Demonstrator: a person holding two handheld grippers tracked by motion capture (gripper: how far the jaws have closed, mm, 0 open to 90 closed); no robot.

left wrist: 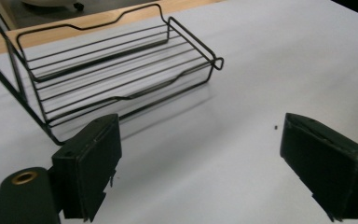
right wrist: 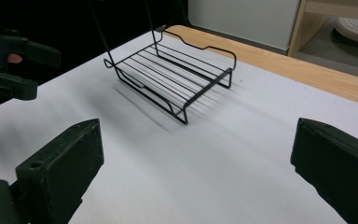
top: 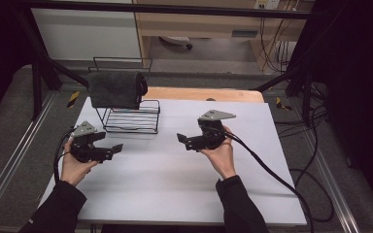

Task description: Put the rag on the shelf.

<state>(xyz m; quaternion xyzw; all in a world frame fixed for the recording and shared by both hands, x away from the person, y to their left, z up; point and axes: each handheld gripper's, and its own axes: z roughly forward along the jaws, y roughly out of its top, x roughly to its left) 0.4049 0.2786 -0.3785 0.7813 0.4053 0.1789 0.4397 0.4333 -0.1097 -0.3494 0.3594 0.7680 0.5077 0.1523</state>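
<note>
Black wire rack (top: pixel 131 116) standing on white table (top: pixel 175 174), far-left part, low shelf tray of thin parallel bars facing the person. Dark grey towel (top: pixel 116 90) draped over rack's top rail, hanging down the front, folded edge at its right end. Wooden board strip (top: pixel 209 94) along table's far edge behind rack.

Left gripper (top: pixel 110 150) held in left hand (top: pixel 75 165) near table's left edge, just in front of rack's left corner, apart from it, jaws pointing right toward table middle. Jaws spread wide, nothing between them; bare white surface in the gap in left gripper view (left wrist: pixel 200 158). Rack shelf (left wrist: pixel 116 74) up-left in that view, near but not touching left jaw. Tiny dark speck (left wrist: pixel 275 127) on table beside right jaw.

Right gripper (top: pixel 184 140) held in right hand (top: pixel 221 153) near table centre, right of rack and a little nearer the person, jaws pointing left toward the other gripper. Jaws spread wide too, empty; plain table between them in right gripper view (right wrist: pixel 196 163). Rack (right wrist: pixel 177 74) ahead in that view, clear of the jaws; left gripper (right wrist: pixel 14 60) at far left edge, also open-looking.

Grippers well apart from each other, facing across bare table. Cables trailing from both, right one (top: pixel 272 170) running off over table's right side. Dark sleeves at bottom of high view.
</note>
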